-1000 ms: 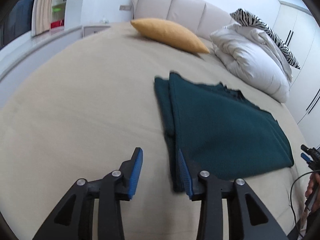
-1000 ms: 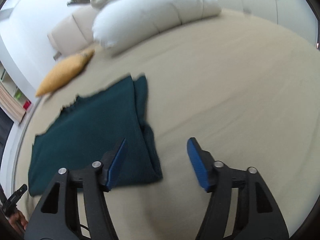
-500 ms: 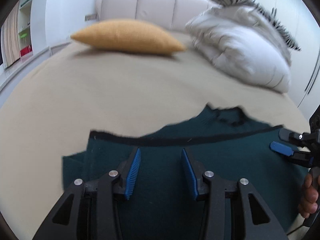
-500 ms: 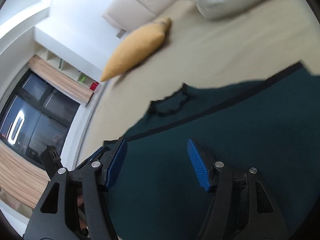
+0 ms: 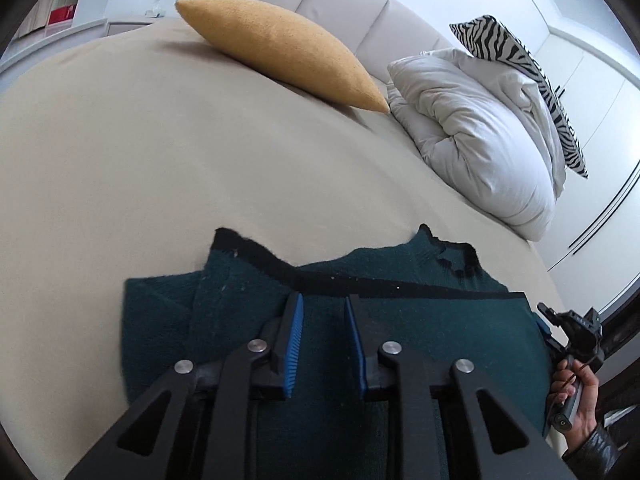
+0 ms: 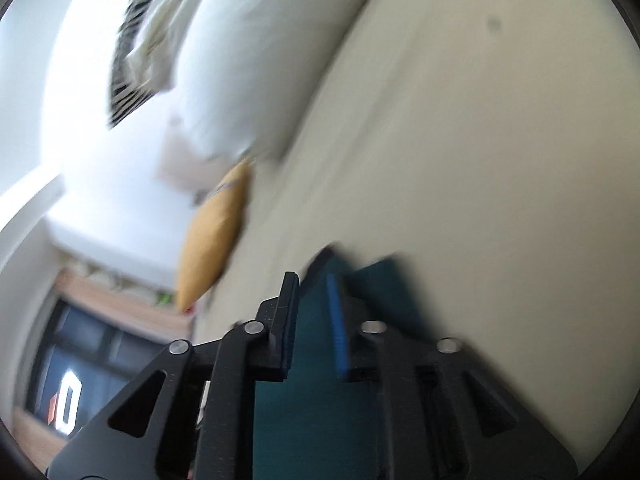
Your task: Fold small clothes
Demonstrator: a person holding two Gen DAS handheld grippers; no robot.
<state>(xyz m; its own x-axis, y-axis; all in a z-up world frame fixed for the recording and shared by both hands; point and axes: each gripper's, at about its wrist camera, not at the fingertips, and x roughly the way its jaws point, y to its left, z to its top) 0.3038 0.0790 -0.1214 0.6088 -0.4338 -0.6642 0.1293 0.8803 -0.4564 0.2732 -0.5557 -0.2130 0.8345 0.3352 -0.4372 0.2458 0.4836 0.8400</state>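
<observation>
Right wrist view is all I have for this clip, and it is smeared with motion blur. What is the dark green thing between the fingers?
Observer: A dark green sweater lying on the bed. The left wrist view shows it sharply, with a black band across it and a black-edged neckline at its far edge.
Operator: Where is the other gripper?
Observer: The left gripper is over the sweater, just short of the black band, jaws narrowly apart. I cannot tell whether they pinch fabric.
Operator: And mine, seen from outside?
Observer: The right gripper sits at the sweater's right edge, held by a hand. Its jaws are hidden from that side.
</observation>
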